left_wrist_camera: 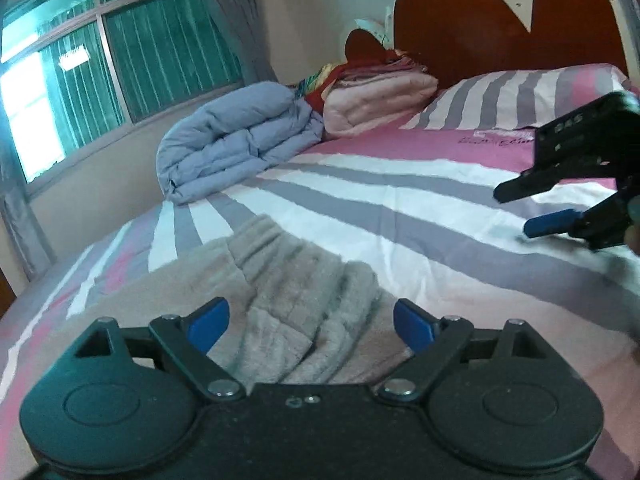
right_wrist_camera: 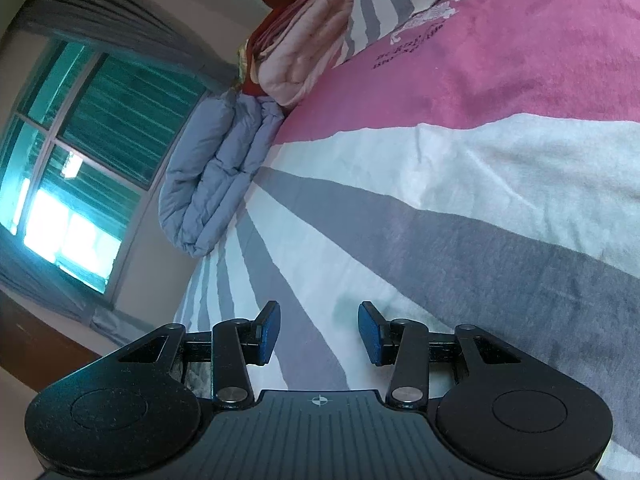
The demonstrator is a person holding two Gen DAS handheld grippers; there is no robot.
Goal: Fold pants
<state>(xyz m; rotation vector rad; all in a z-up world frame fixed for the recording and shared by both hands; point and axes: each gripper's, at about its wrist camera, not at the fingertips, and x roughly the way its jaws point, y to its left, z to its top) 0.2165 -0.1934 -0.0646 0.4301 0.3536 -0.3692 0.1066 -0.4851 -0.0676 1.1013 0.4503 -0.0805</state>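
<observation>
The fuzzy beige-grey pants (left_wrist_camera: pixel 296 280) lie bunched on the striped bed sheet (left_wrist_camera: pixel 400 208), with the ribbed waistband toward the far side. My left gripper (left_wrist_camera: pixel 311 326) is open, its blue pads apart just above the near part of the pants. My right gripper (left_wrist_camera: pixel 516 210) shows at the right edge of the left wrist view, open and empty over the sheet. In the right wrist view the right gripper (right_wrist_camera: pixel 319 332) is open over bare striped sheet (right_wrist_camera: pixel 440 208); the pants do not show there.
A folded blue-grey duvet (left_wrist_camera: pixel 236 140) and a stack of pink blankets (left_wrist_camera: pixel 376 100) lie at the bed's far left. A striped pillow (left_wrist_camera: pixel 516 96) rests against the red headboard (left_wrist_camera: pixel 500 20). A window (left_wrist_camera: pixel 100 72) fills the left wall.
</observation>
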